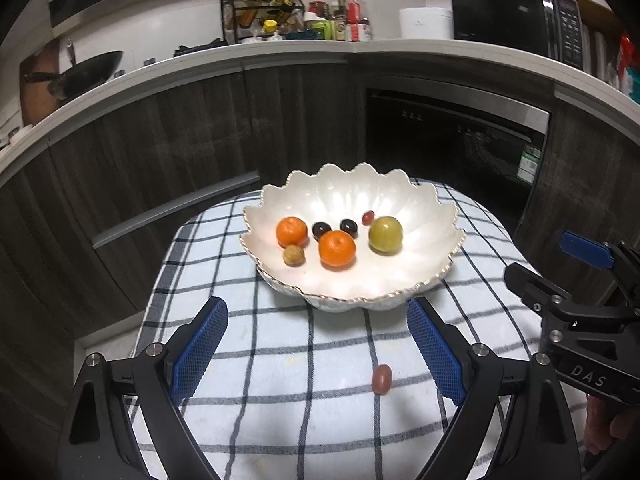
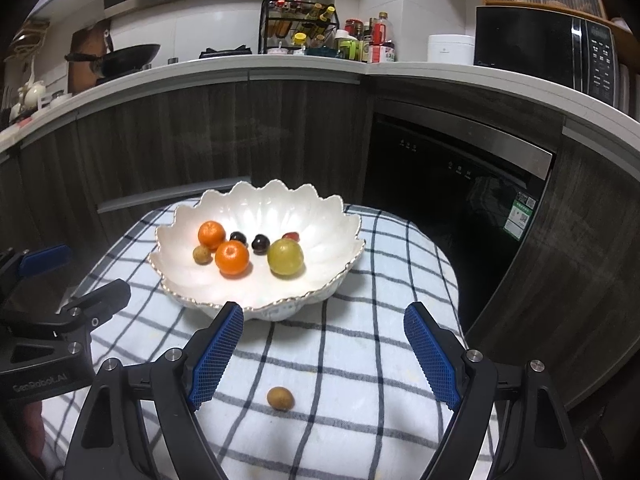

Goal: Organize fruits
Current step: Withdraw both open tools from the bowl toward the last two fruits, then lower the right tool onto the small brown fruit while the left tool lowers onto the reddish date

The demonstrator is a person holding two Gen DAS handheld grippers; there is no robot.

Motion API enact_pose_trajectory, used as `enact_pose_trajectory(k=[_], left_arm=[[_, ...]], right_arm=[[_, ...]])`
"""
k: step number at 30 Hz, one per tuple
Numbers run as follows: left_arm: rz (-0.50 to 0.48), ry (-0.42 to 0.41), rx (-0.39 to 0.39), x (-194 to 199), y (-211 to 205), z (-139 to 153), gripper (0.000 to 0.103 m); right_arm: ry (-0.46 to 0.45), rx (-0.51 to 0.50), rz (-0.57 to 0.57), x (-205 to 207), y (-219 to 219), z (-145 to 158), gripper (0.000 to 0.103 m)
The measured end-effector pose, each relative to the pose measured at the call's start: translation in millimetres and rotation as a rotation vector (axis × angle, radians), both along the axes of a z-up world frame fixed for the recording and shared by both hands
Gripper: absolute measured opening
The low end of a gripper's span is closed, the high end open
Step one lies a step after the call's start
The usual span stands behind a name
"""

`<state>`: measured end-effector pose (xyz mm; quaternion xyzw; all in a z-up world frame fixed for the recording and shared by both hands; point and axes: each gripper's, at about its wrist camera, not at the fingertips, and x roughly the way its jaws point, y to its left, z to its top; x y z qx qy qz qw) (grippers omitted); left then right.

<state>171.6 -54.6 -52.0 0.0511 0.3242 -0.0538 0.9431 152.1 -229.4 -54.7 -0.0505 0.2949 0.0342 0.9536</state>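
Observation:
A white scalloped bowl (image 1: 432, 216) (image 2: 332, 232) sits on a checked cloth. It holds two oranges (image 1: 337, 248) (image 2: 232, 258), a green fruit (image 1: 385, 235) (image 2: 285, 257), two dark grapes (image 1: 321, 229), a red grape (image 1: 368, 217) and a small brown fruit (image 1: 294, 256) (image 2: 202, 255). A red grape (image 1: 381, 378) lies on the cloth between my left gripper's open fingers. A brown fruit (image 2: 280, 398) lies on the cloth between my right gripper's open fingers. My left gripper (image 1: 318, 316) and right gripper (image 2: 324, 320) are both empty, just short of the bowl.
The checked cloth (image 1: 280, 344) (image 2: 360, 360) covers a small table in front of dark kitchen cabinets (image 1: 160, 152). A dishwasher (image 2: 460, 184) stands behind on the right. The other gripper shows at the right edge of the left wrist view (image 1: 576, 292) and the left edge of the right wrist view (image 2: 60, 312).

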Motion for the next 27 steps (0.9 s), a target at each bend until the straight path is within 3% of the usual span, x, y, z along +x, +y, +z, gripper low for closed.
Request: enact_pose_trajectory(k=[18,24,27], left_arm=[[-0.075,0.093,-0.002,-8,-17,-43,0.092],[-0.093,0.114,0.004,-7,-21,-57,0.088],[-0.103,0.124,0.007,-6,-24,-63,0.084]], right_arm=[[0.087,0.011,0.073,-7,-4,-33,0.082],[0.126,0.010,0.104,-4,-2,-48,0.067],[0.145,0.010,0.114,-2,-1,-55,0.065]])
